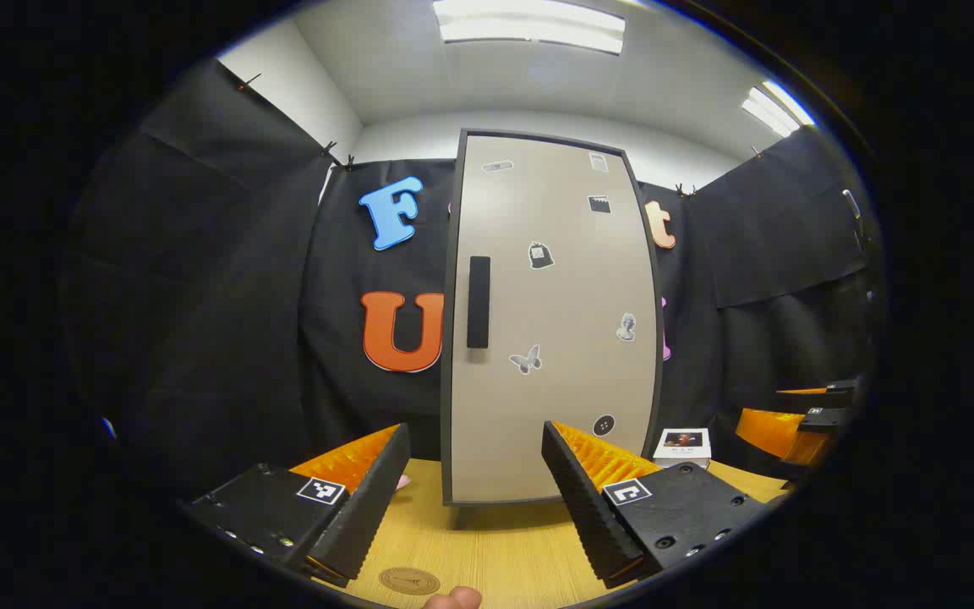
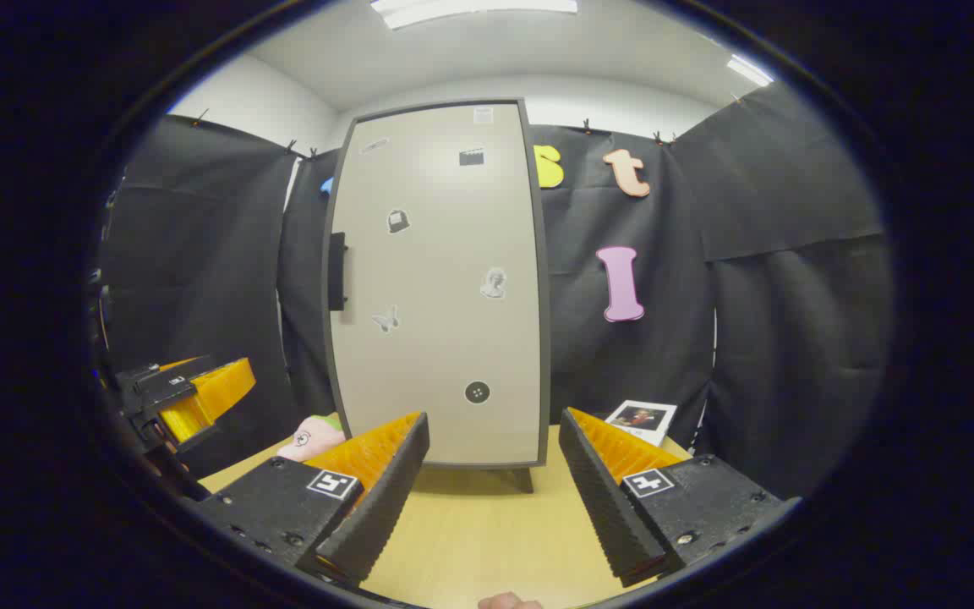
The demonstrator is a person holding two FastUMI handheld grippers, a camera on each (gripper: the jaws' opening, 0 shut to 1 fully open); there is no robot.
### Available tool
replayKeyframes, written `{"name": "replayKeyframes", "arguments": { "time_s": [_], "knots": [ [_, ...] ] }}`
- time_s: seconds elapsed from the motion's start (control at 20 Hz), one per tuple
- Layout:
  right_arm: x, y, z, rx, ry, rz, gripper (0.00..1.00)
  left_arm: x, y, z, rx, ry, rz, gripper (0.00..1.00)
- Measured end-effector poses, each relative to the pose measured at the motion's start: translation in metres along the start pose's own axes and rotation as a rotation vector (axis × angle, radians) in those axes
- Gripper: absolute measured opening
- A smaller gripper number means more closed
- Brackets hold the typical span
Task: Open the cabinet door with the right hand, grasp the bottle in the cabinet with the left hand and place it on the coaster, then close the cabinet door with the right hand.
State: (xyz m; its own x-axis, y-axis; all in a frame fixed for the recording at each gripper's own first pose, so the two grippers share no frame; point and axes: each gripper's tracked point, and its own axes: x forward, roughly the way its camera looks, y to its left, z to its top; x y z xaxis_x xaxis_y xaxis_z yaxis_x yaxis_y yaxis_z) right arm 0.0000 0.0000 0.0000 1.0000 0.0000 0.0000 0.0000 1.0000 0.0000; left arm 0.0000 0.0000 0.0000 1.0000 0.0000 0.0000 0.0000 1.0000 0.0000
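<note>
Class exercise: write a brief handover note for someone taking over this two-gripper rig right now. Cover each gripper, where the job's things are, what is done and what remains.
Left gripper: open, empty, facing the cabinet door.
Right gripper: open, empty, also facing the door, short of the handle.
Cabinet door: shut, so the bottle is hidden behind it.
Coaster: on the table near the left gripper, bare.
Done: nothing yet.
Left: right opens the door, left moves the bottle to the coaster, right closes the door.

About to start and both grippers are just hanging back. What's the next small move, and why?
Probably bring the right gripper forward and to its left toward the dark handle on the cabinet door. The door looks fully closed, so the bottle can't be reached yet. Both grippers, the left gripper too, are open, hold nothing, and sit short of the cabinet.
</note>
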Motion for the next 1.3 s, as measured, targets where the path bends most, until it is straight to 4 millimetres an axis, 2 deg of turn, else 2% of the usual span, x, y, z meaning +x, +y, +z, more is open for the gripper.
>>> {"name": "replayKeyframes", "arguments": {
  "time_s": [0.25,0.65,1.3],
  "knots": [
    [-0.0048,0.0004,-0.0029,0.002,0.012,-0.003,0.99,-0.0065,-0.0039,-0.0036,-0.012,0.003,-0.006,0.95],
    [-0.0046,-0.0068,0.0032,0.000,0.001,-0.016,0.97,-0.0004,-0.0021,-0.0014,-0.003,0.001,0.002,0.95],
    [-0.0057,0.0019,0.0034,-0.022,0.000,0.027,0.99,0.0000,-0.0025,-0.0028,-0.001,0.008,0.000,0.95]
  ]
}}
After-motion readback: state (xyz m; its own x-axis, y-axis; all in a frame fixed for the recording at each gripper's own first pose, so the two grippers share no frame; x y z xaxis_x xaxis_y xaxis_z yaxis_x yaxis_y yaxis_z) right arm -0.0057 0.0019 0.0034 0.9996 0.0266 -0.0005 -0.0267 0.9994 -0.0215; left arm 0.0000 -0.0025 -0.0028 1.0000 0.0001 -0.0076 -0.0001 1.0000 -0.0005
